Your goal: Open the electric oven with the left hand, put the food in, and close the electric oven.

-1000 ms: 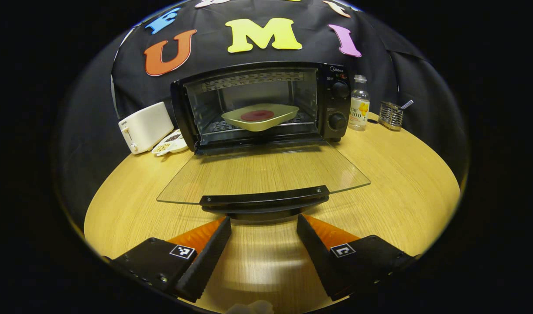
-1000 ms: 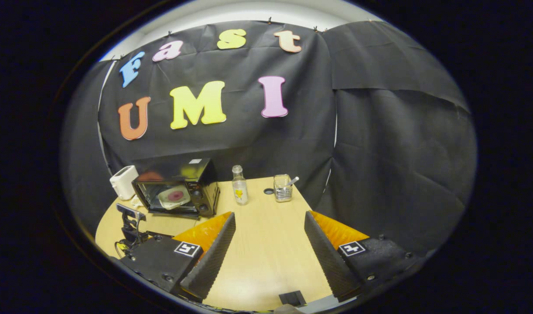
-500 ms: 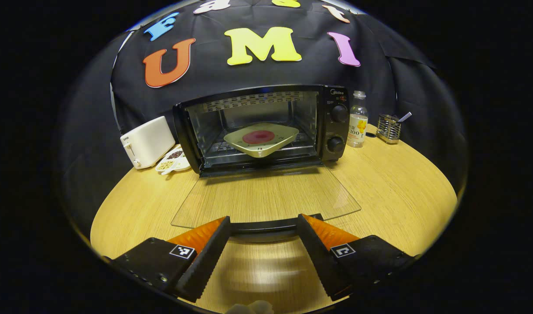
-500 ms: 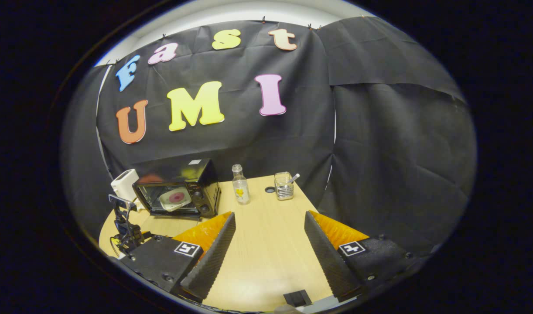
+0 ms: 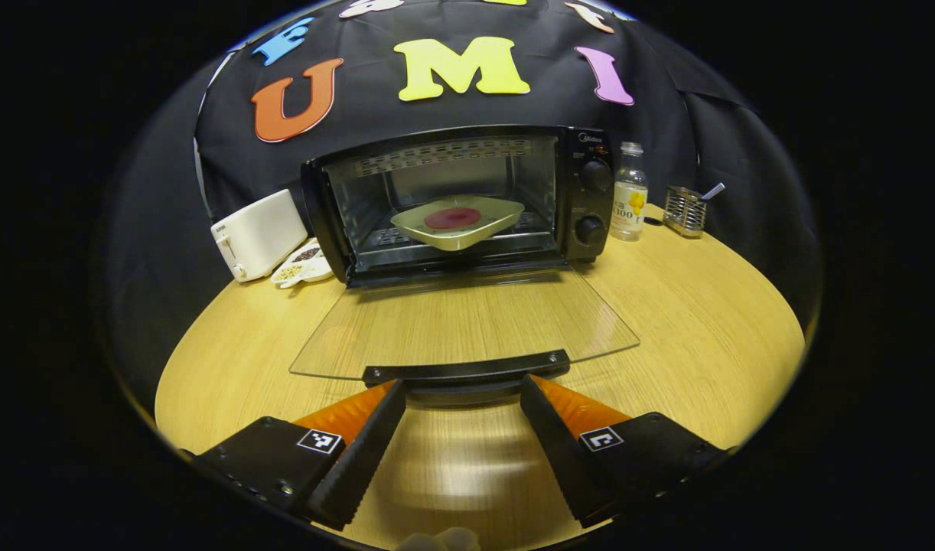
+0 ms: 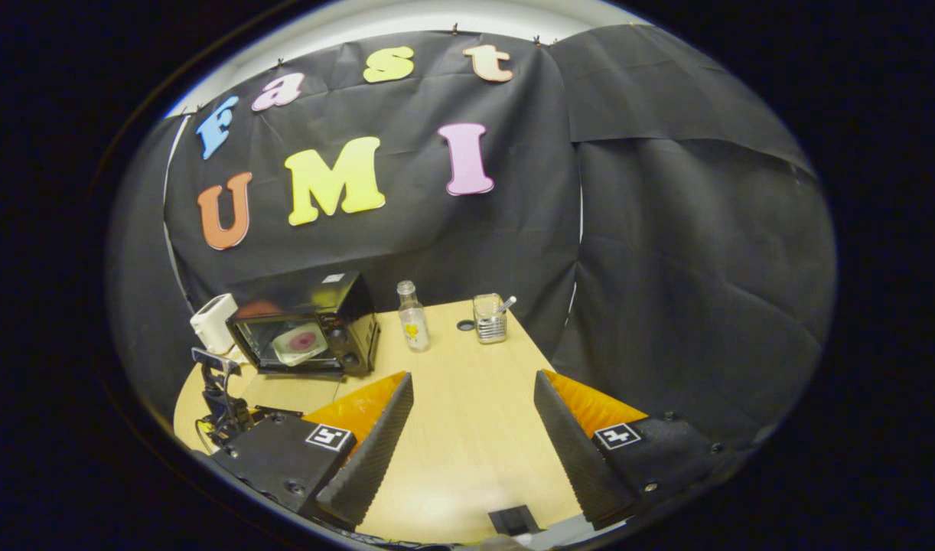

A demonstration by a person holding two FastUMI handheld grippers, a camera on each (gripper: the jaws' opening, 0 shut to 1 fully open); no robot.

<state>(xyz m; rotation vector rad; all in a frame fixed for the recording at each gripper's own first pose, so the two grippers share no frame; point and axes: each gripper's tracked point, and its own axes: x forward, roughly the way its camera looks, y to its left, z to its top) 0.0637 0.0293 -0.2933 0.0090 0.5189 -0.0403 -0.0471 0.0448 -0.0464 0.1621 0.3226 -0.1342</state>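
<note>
The black electric oven (image 5: 590,191) stands at the back of the round wooden table with its glass door (image 5: 467,321) folded down flat toward me. Inside, on the rack, a pale square plate (image 5: 456,222) carries a round red piece of food (image 5: 452,218). The door's black handle (image 5: 465,371) lies just beyond the tips of my left gripper (image 5: 464,394), which is open and holds nothing. In the right gripper view the oven (image 6: 307,325) is far off at the left, and my right gripper (image 6: 474,383) hovers open over bare table, nothing between its fingers.
Left of the oven stand a white toaster (image 5: 257,233) and a small dish of seeds (image 5: 303,264). To the oven's right are a clear bottle (image 5: 628,203) and a wire holder with a spoon (image 5: 685,210). The table's curved edge (image 5: 789,360) runs close on the right.
The left gripper came up to the door handle, then eased back slightly; the handle now sits just past its tips. The door stays down. The right gripper drifted a little away from the oven.
</note>
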